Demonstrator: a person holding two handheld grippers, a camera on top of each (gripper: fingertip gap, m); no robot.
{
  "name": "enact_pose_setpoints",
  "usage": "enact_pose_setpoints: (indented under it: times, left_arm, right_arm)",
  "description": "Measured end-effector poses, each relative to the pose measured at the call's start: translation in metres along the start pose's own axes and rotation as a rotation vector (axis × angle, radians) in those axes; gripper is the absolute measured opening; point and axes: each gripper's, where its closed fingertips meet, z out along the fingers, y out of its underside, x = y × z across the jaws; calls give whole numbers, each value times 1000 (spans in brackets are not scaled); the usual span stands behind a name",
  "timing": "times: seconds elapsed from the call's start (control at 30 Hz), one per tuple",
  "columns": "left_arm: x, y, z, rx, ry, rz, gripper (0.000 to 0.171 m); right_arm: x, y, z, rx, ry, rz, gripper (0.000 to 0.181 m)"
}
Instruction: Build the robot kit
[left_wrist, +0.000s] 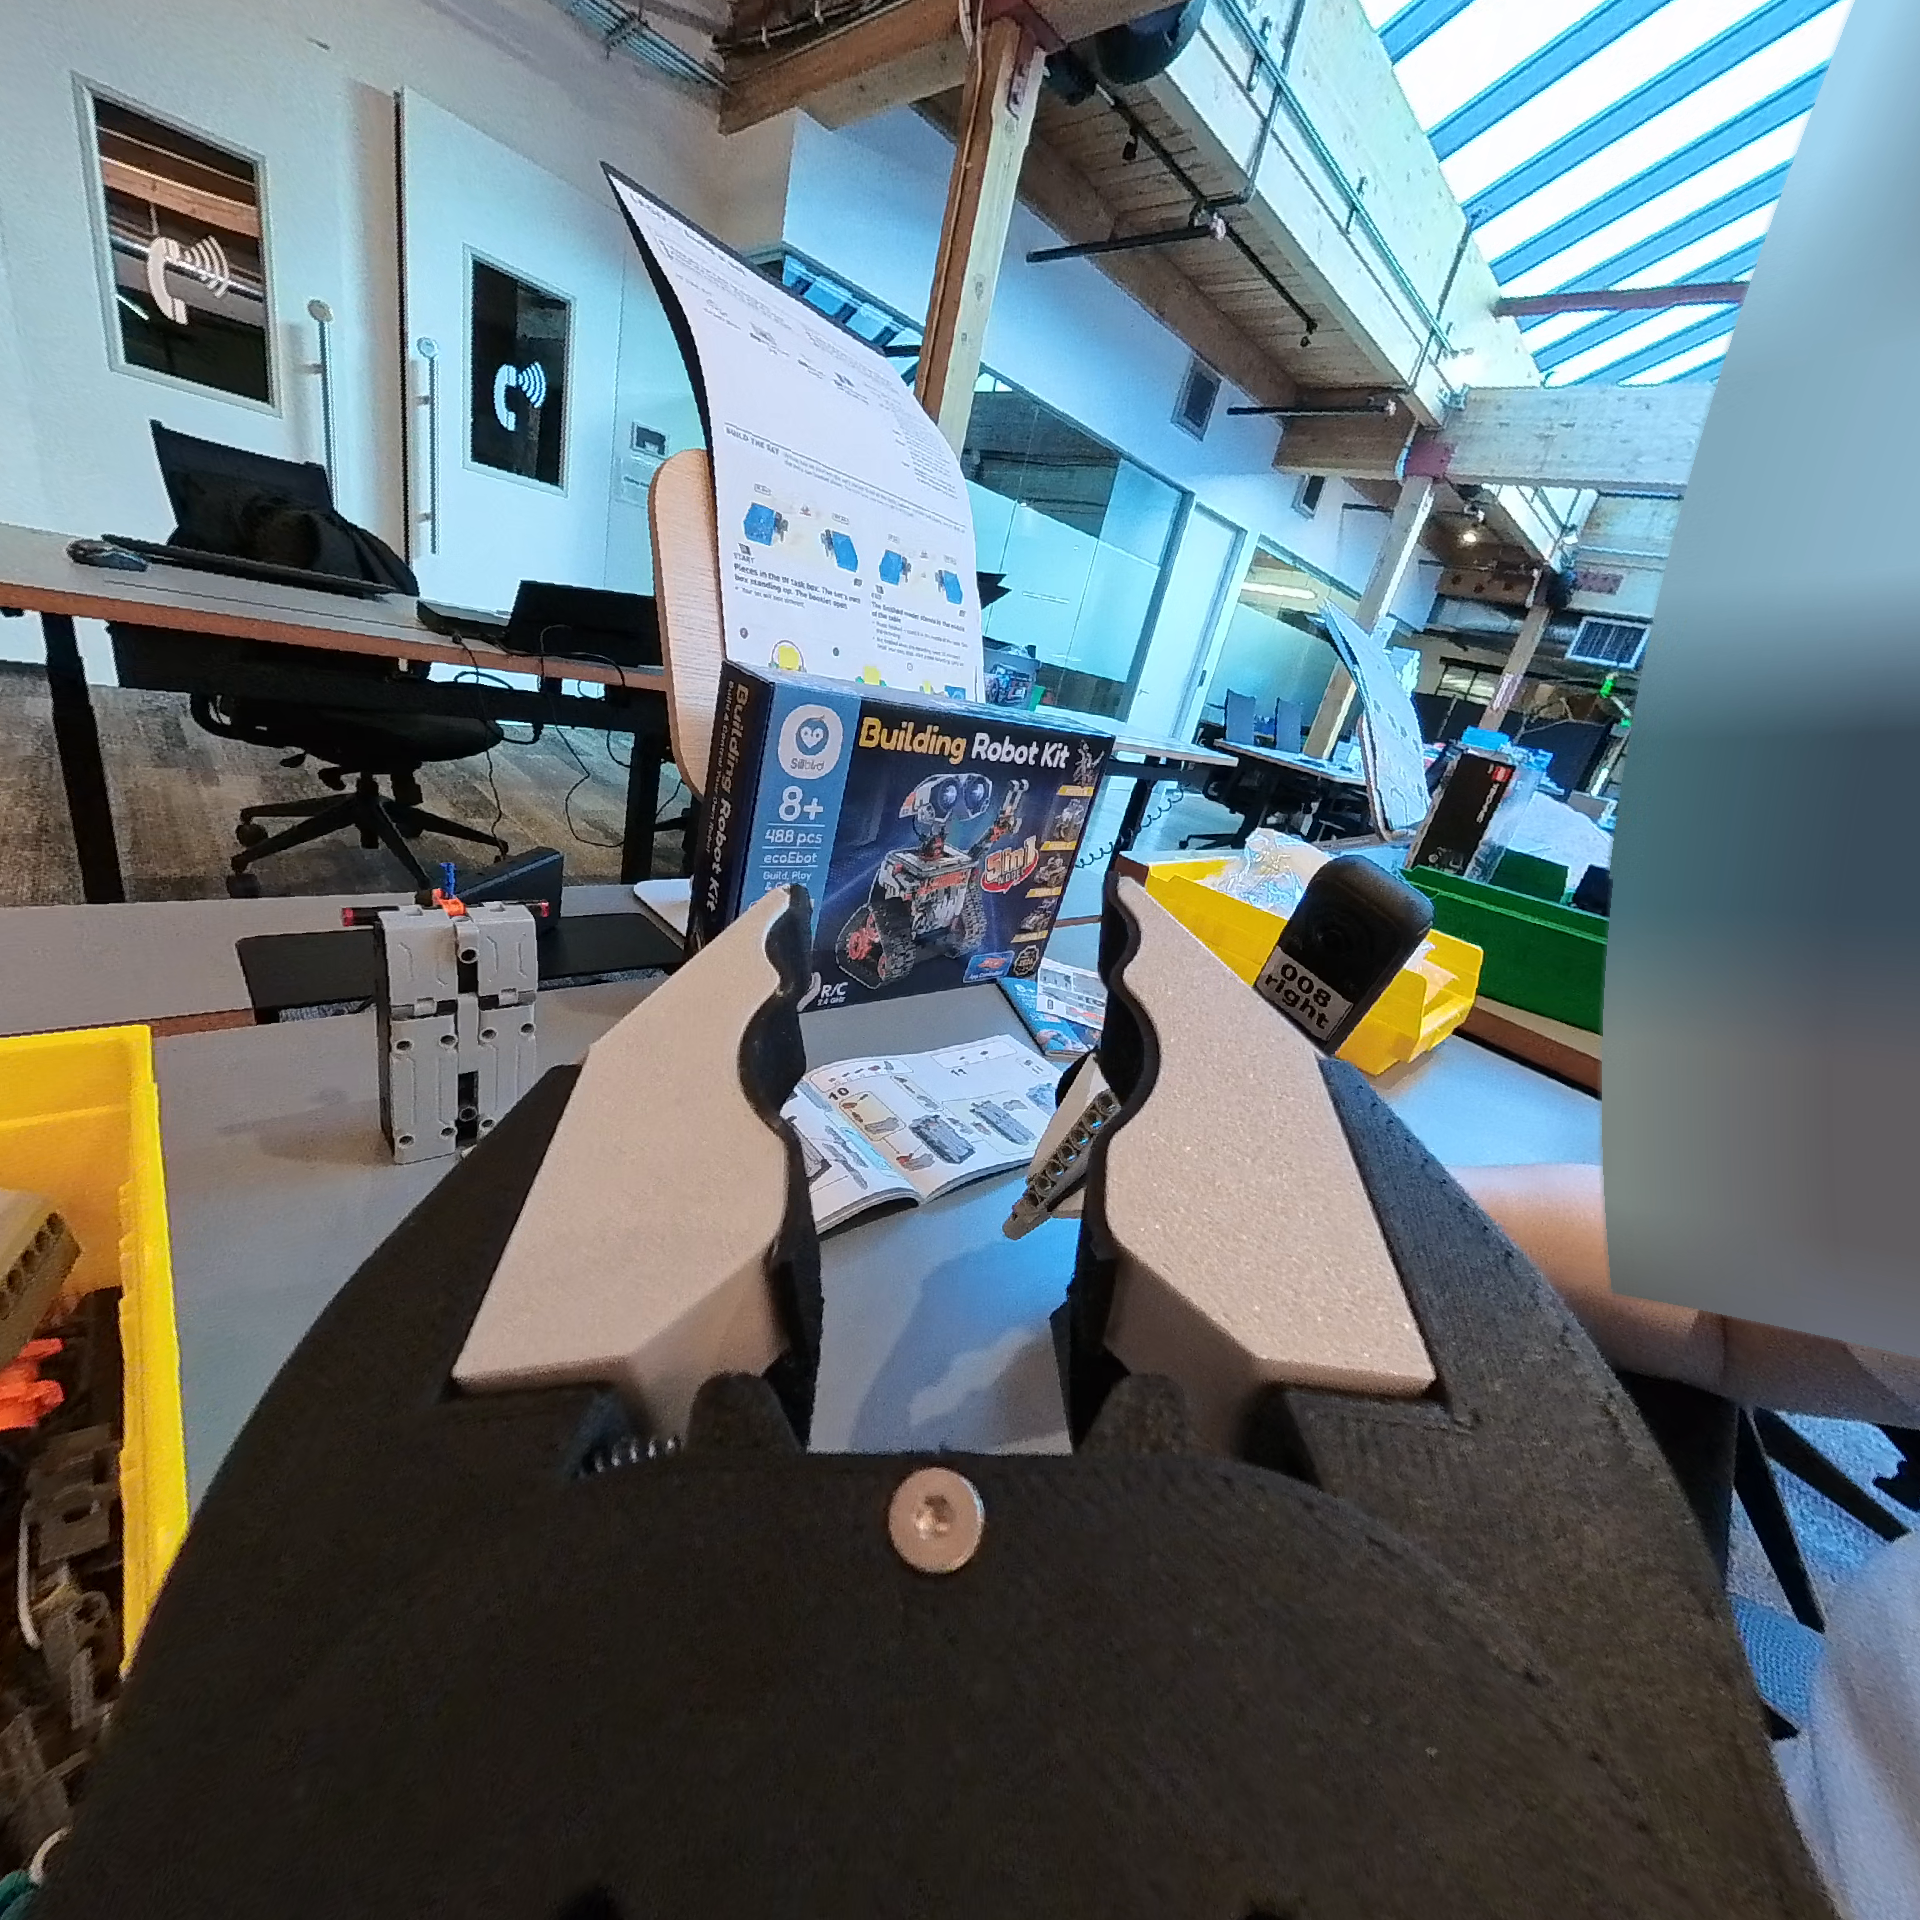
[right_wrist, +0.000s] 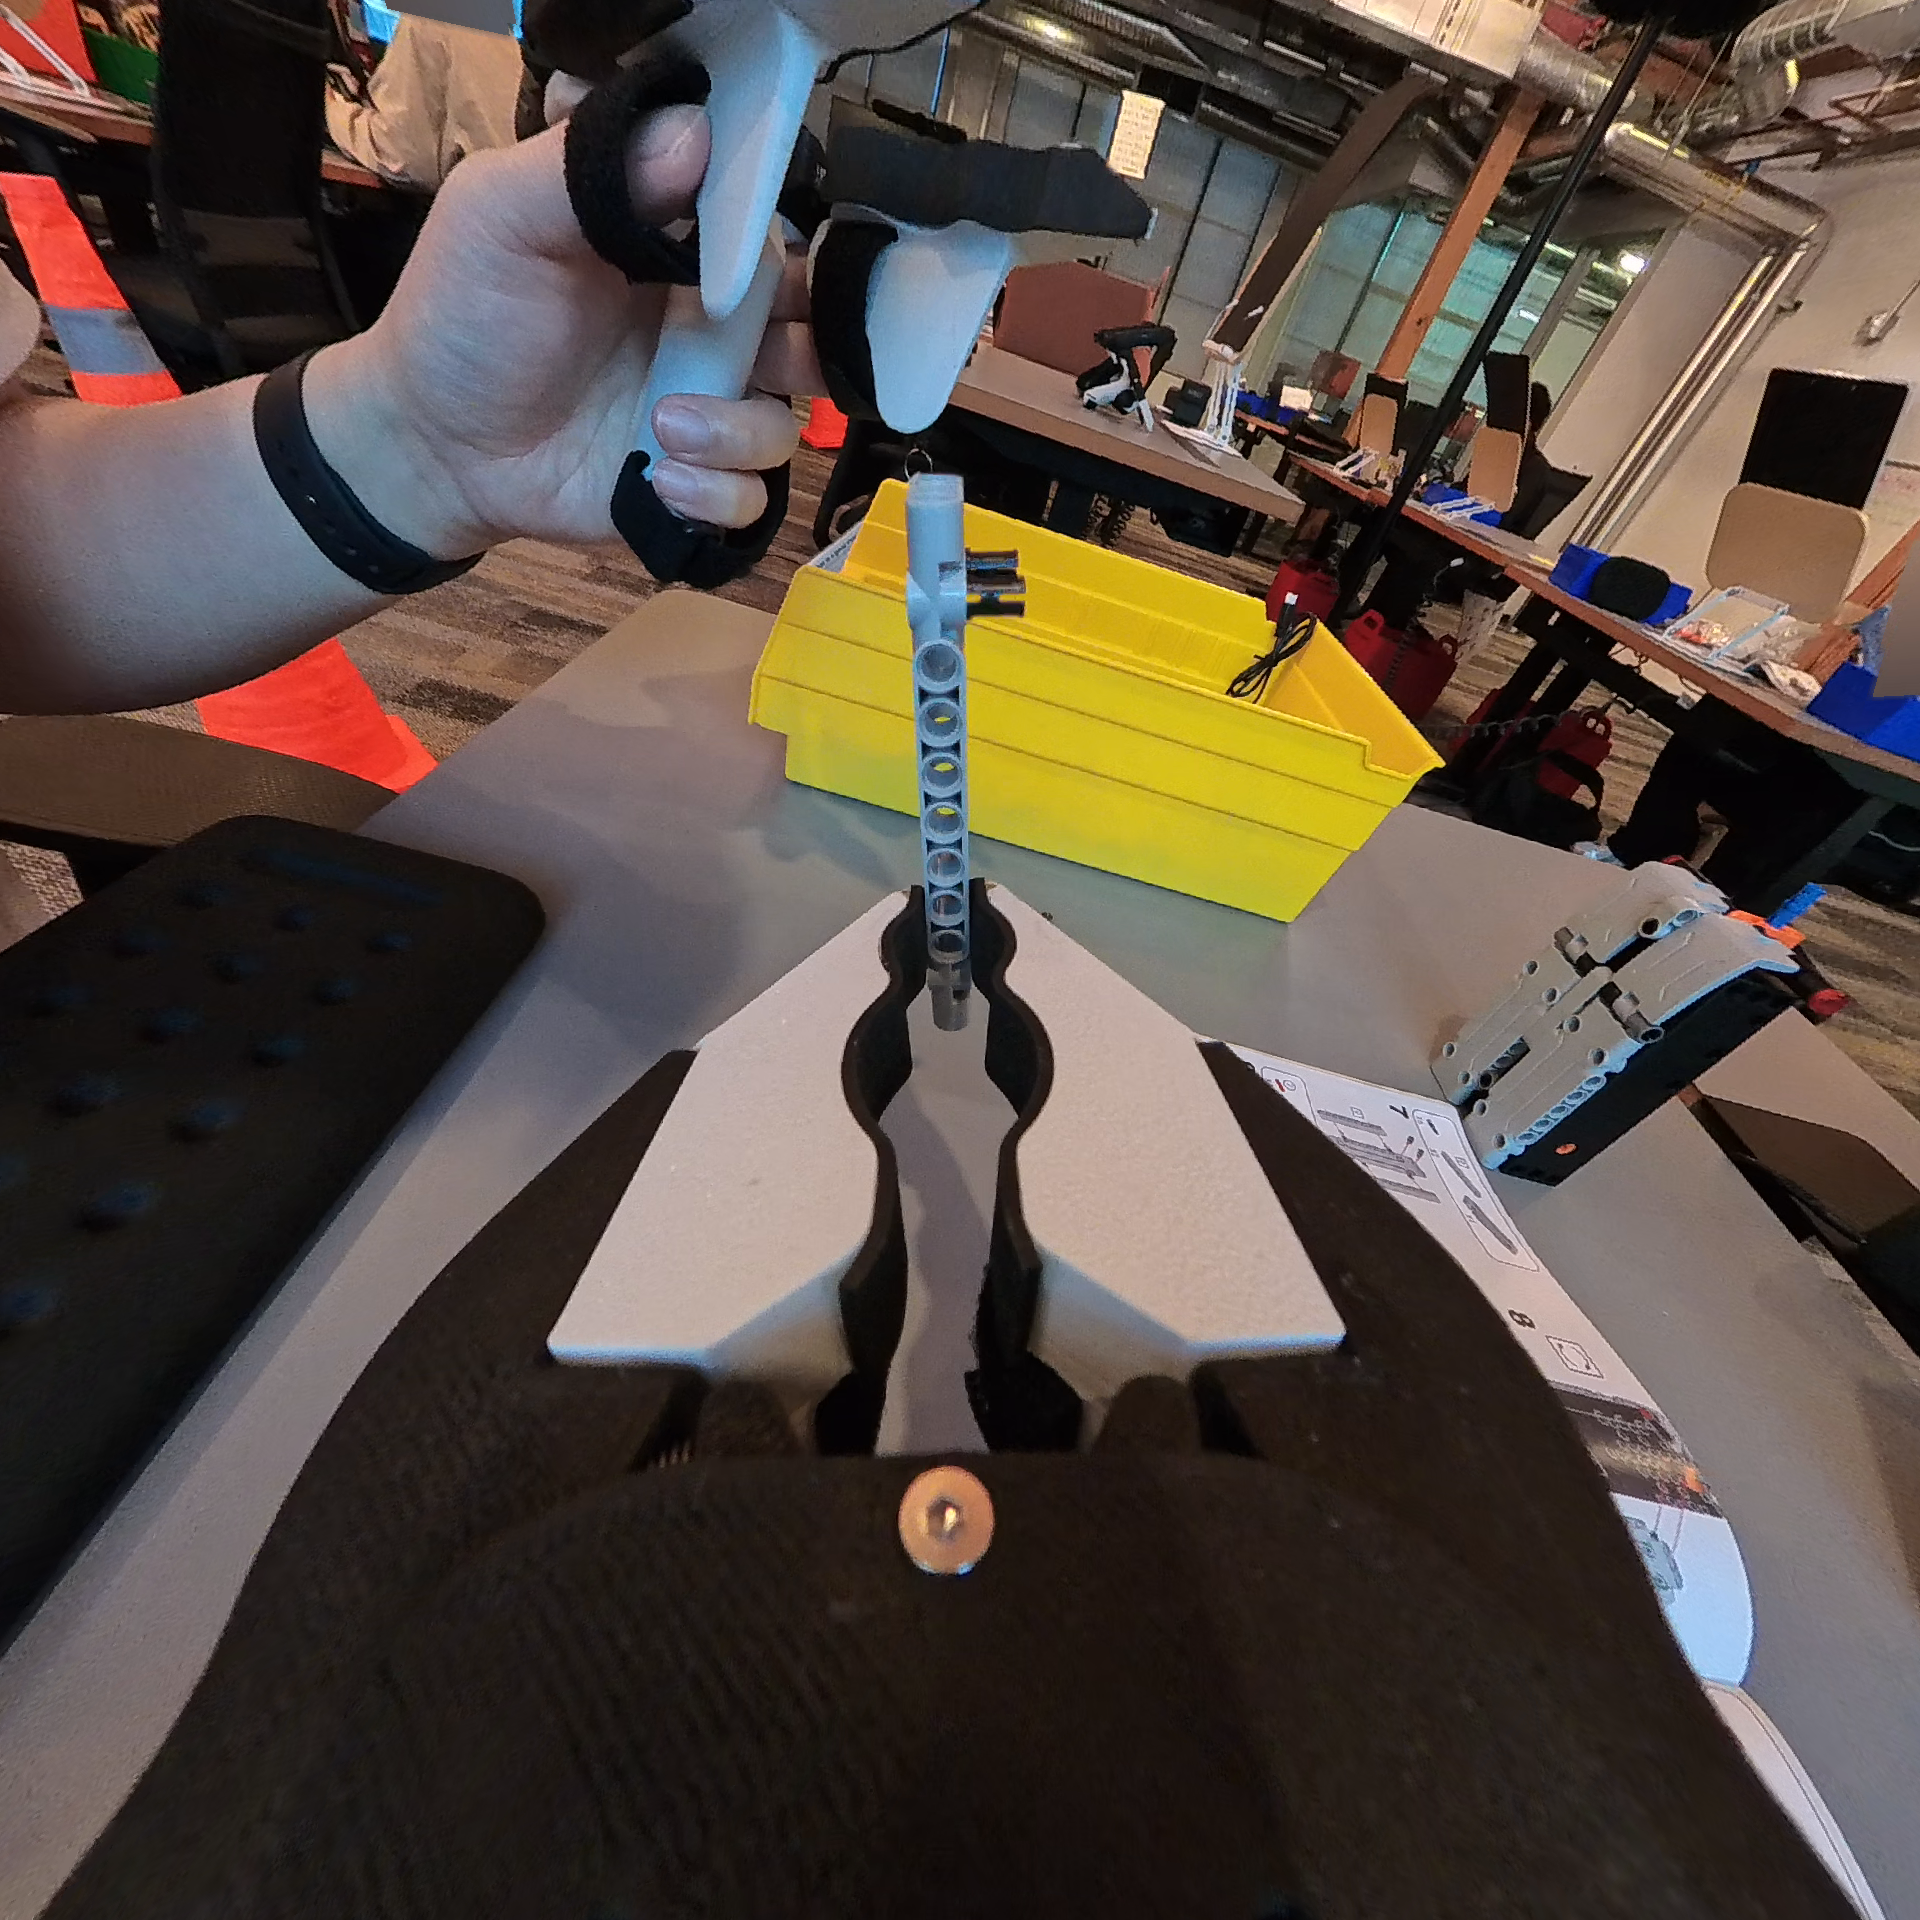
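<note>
My right gripper (right_wrist: 945, 899) is shut on the lower end of a long grey holed beam (right_wrist: 943, 769) and holds it upright above the grey table (right_wrist: 644, 748). A small black pin piece (right_wrist: 992, 584) sits on the beam near its top. My left gripper (left_wrist: 956, 914) is open and empty. A hand (right_wrist: 499, 343) holds it just above the beam's top end. In the left wrist view the beam (left_wrist: 1070, 1153) shows tilted, close beside the left gripper's right finger (left_wrist: 1216, 1122); I cannot tell if they touch.
A grey and black built block (left_wrist: 457, 1029) (right_wrist: 1610, 1039) stands on the table. An open instruction booklet (left_wrist: 925, 1122) lies before a kit box (left_wrist: 914, 831). Yellow bins (left_wrist: 94, 1143) (right_wrist: 1091, 748) sit at both sides. A black mat (right_wrist: 208, 1091) lies at the left. Spacing between my two grippers at the tips: around 15 cm.
</note>
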Motion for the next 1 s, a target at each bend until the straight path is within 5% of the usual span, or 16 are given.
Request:
enact_pose_setpoints:
  times: [0.37, 0.67, 0.9, 1.0]
  left_arm:
    - [8, 12, 5, -37, 54, -38, 48]
    - [36, 71, 22, -160, 324, -330, 30]
    - [54, 108, 34, -263, 389, -304, 25]
    - [59, 115, 35, -278, 399, -247, 11]
  right_arm:
    - [-2, -9, -3, 86, -74, 138, 6]
    - [-18, -21, -1, 196, -272, 427, 6]
    - [-27, -12, 4, 162, -337, 476, 6]
    - [-34, -9, 6, 141, -364, 469, 7]
